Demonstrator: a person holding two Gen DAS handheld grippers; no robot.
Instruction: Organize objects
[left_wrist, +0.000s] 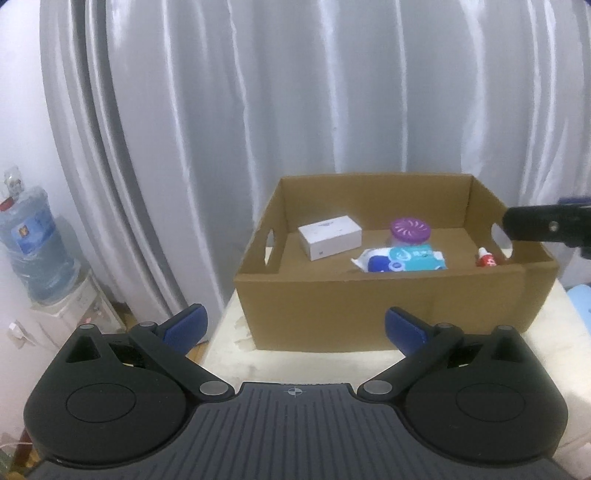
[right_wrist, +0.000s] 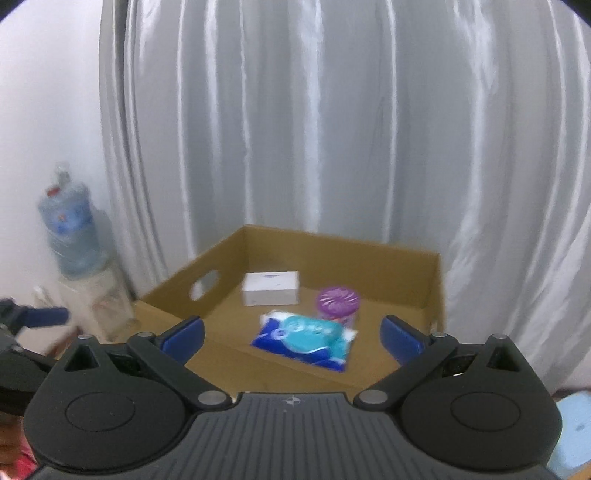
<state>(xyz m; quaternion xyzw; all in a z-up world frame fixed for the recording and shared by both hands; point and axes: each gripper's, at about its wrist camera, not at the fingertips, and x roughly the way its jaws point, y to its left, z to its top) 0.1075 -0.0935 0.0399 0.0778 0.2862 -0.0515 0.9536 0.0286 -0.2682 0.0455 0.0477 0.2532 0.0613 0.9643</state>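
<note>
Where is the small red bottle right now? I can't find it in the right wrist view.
In the left wrist view, the small red bottle lies inside the cardboard box, in its near right corner, right of the blue wipes pack.

Cardboard box (left_wrist: 388, 306) sat on the table (left_wrist: 229, 343), curtain (left_wrist: 295, 110) behind it. Inside the box: carton (left_wrist: 330, 232) toward the back left, round tub (left_wrist: 410, 229) to its right, wipes pack (left_wrist: 400, 259) in front of the tub and touching it, small bottle (left_wrist: 487, 257) against the right wall. Water jug (left_wrist: 31, 240) stood on a dispenser (left_wrist: 74, 310) well left of the table, by the wall. Both grippers hung before the box, left gripper (left_wrist: 294, 330) facing its near wall, right gripper (right_wrist: 291, 334) at its right corner.
</note>
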